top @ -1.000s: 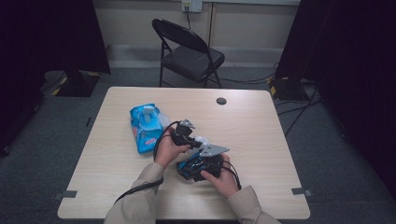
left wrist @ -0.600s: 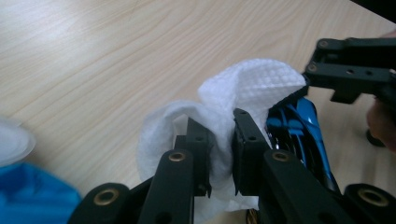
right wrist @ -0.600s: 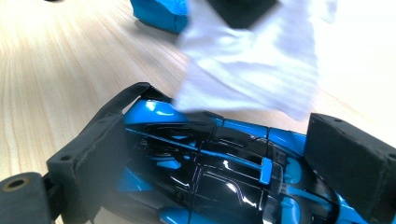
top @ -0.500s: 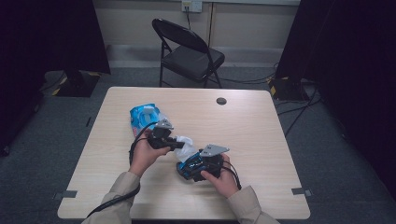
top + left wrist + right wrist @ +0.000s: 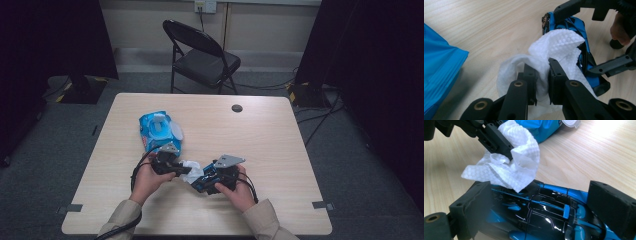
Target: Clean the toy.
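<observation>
Far left on the table [image 5: 280, 150] lies the blue wipes pack [image 5: 159, 129], its lid flipped up, so a sheet has already been taken out. Just nearer and to its right, the left gripper [image 5: 541, 75] has its jaws pressed together on a bunched white wet wipe [image 5: 559, 45], which drapes onto the end of the toy car [image 5: 549, 215]. Right of that, the right gripper [image 5: 544, 207] clamps the blue-and-black car by its sides, holding it near the table's near edge, in front of the person. By my reading the wiping is at its start: the cloth touches one end, and most of the glossy body is yet to be covered.
</observation>
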Motion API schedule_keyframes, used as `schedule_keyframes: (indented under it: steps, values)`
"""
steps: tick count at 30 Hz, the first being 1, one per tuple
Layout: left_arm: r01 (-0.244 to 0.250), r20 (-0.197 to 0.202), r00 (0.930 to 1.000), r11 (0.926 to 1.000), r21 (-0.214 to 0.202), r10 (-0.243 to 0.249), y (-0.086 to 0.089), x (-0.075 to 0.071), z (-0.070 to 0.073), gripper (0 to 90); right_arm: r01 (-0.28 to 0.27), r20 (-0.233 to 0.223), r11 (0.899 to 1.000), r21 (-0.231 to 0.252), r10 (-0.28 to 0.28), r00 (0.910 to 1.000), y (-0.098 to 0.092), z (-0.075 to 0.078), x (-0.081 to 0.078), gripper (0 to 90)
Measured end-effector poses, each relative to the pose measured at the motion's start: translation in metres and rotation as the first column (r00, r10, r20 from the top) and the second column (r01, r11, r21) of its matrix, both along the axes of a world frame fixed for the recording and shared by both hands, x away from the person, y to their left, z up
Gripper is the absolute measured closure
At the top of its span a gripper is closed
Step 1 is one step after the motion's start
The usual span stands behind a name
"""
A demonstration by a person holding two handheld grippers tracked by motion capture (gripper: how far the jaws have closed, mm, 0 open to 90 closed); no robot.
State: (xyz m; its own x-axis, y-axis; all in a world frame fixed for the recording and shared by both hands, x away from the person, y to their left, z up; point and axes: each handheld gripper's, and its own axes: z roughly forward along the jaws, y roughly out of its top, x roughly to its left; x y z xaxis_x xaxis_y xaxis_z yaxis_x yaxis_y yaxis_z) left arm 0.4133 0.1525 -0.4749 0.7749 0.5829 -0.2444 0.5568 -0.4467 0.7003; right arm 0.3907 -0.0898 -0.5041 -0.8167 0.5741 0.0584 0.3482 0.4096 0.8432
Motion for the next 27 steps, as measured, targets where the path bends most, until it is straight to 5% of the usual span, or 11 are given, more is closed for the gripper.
schedule_keyframes:
  steps: [6,11,27]
  values:
    - [0.031,0.008,0.9995,0.9957,0.088,-0.032,-0.009,0.002,-0.006,79.4,-0.002,0.0,1.0,0.0,0.002,1.0,0.0,0.0,0.0,6.3]
    - [0.023,-0.018,0.9996,0.995,0.097,-0.021,-0.011,0.005,-0.011,79.7,-0.005,0.002,1.0,-0.001,0.005,1.0,0.001,0.0,0.0,6.3]
    - [0.035,-0.006,0.9994,0.9911,0.128,-0.034,-0.038,0.022,-0.013,79.9,-0.004,0.001,1.0,-0.001,0.004,1.0,0.001,0.0,0.0,6.3]
